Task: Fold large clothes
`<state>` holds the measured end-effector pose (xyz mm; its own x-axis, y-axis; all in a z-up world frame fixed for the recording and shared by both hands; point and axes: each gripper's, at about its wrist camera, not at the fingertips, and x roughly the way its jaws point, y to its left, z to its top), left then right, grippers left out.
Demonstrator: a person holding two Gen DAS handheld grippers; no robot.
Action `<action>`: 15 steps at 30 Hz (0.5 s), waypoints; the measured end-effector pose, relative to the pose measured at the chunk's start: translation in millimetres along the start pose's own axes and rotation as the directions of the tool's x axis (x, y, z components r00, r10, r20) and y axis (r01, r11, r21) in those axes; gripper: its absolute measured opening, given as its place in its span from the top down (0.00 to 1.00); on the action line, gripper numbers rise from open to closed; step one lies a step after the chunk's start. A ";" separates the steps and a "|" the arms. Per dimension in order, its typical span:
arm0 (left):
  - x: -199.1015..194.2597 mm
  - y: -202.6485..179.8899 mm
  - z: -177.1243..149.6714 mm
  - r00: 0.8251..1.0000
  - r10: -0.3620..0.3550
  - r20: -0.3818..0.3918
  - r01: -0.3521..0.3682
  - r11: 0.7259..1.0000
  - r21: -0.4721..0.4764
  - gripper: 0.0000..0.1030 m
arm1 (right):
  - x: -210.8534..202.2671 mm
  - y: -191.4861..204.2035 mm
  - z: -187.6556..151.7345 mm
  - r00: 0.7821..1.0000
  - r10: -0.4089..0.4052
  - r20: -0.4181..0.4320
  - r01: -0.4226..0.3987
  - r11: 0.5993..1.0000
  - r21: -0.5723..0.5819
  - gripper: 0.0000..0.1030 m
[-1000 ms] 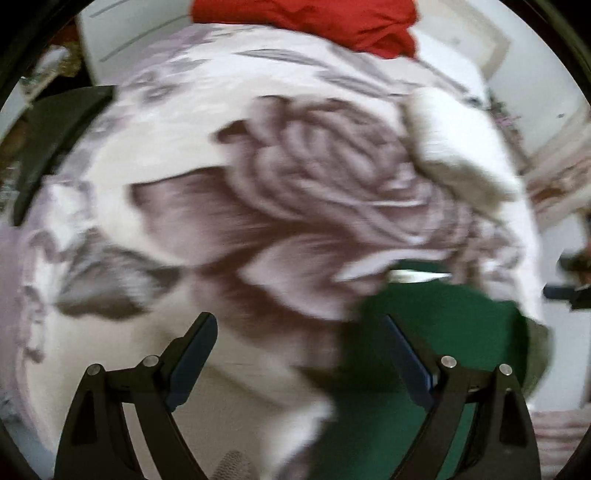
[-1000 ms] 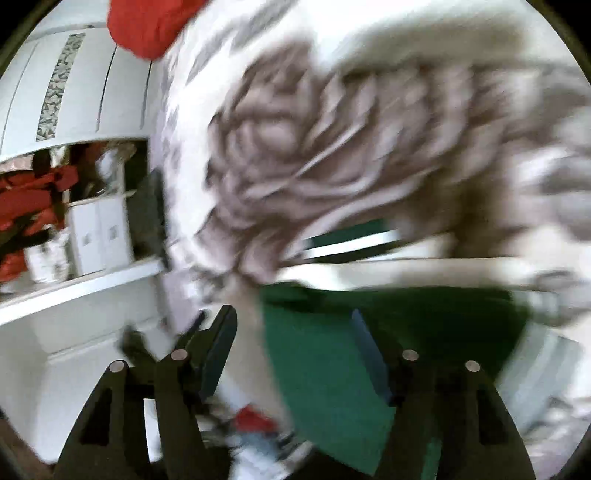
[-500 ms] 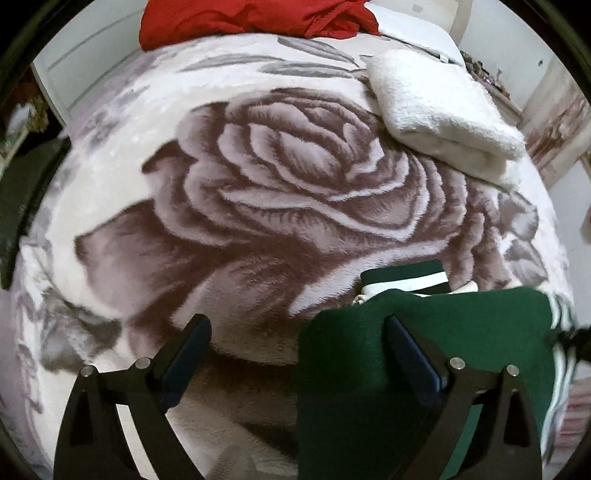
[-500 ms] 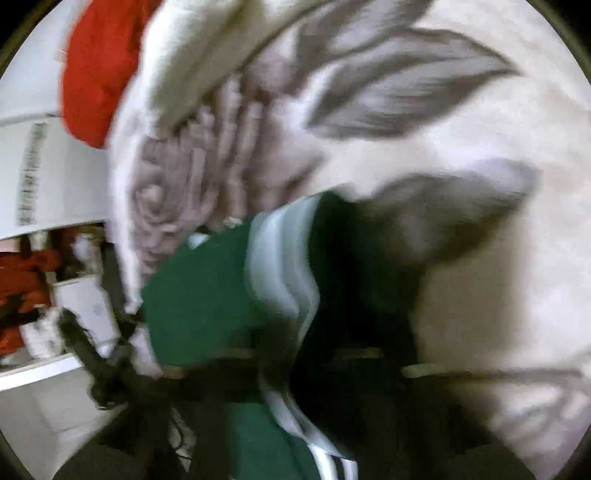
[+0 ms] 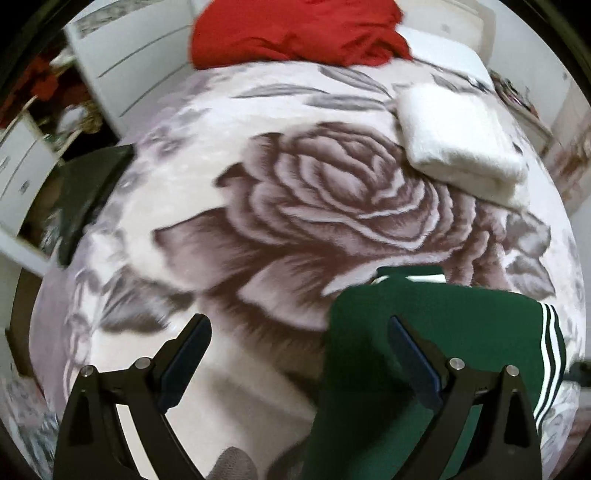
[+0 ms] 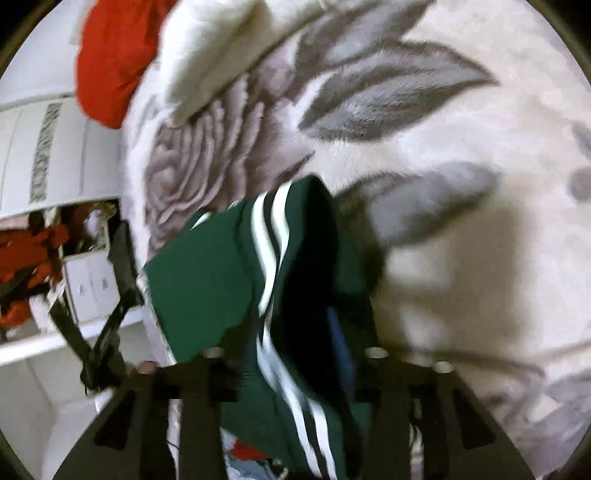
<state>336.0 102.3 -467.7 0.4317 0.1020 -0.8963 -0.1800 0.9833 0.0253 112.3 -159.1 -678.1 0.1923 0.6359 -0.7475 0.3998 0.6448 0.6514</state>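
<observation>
Nearby, green garment (image 5: 461,325) at blanket (image 5: 258,229) edge (right tongs (image 6: 291,369) opening)

1 green garment (image 5: 436,325), 1 red cloth (image 5: 295,29), 1 white towel (image 5: 458,136), 1 blanket (image 5: 229,155)

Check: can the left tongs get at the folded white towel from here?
Probably yes. The left tongs are open and empty, and only bare rose blanket lies between them and the white towel; the green garment sits nearer, off to the side.
</observation>
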 end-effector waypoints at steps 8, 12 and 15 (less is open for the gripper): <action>-13.0 2.3 -68.6 0.993 0.099 -0.066 -0.100 0.995 -0.020 0.05 | 37.0 -40.1 -84.2 0.983 0.081 -0.164 -0.061 0.990 0.125 0.43; -3.2 -5.1 -90.2 0.987 0.111 -0.116 -0.111 0.994 0.005 0.05 | 55.3 -34.0 -92.3 0.987 0.115 -0.110 -0.105 0.990 0.095 0.62; -5.1 -9.1 -97.5 0.987 0.112 -0.116 -0.110 0.994 0.027 0.05 | 38.9 -40.1 -101.7 0.994 0.097 -0.050 -0.089 0.985 0.146 0.94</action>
<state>249.2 78.2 -506.6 0.3029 0.1934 -0.9332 -0.2020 0.9700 0.1355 12.6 -117.2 -720.0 0.1855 0.7160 -0.6730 0.5078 0.5165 0.6895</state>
